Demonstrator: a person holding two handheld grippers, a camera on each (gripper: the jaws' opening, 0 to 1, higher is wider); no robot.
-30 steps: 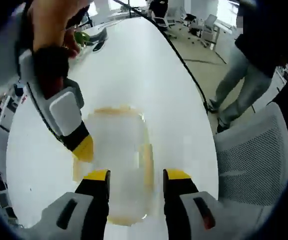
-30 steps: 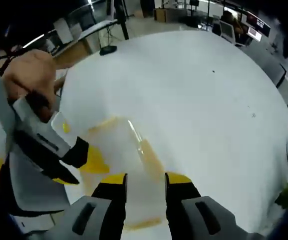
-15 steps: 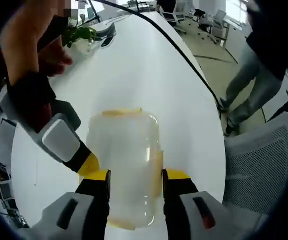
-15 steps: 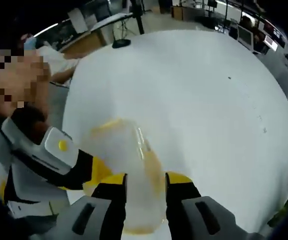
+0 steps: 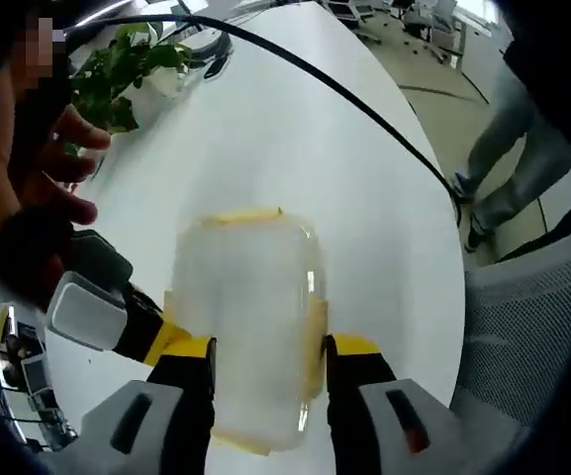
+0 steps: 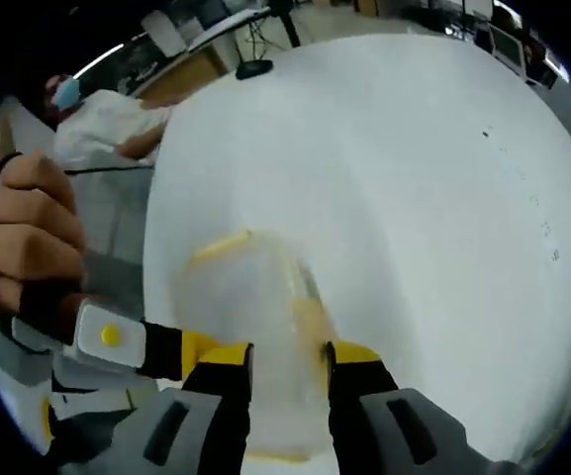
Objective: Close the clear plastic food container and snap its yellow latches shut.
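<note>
The clear plastic food container sits on the white table, its lid on top and yellow latches lying along its edges. In the left gripper view, the left gripper straddles the container: its two yellow-tipped jaws stand partly apart, one on each long side of the box, close against the walls (whether they actually press the plastic is hard to tell through the blur). The right gripper comes in beside the container's far long side from that view's left, its yellow tip just at the box's edge, with the person's hand behind it. In the right gripper view, the right gripper likewise brackets the container, jaws partly spread on either side of it, and the left gripper reaches in beside the container, held by a hand. A black cable runs across the table beyond the container, and a green plant stands well beyond it near the table's far edge. A mesh-backed chair stands beside the table.
</note>
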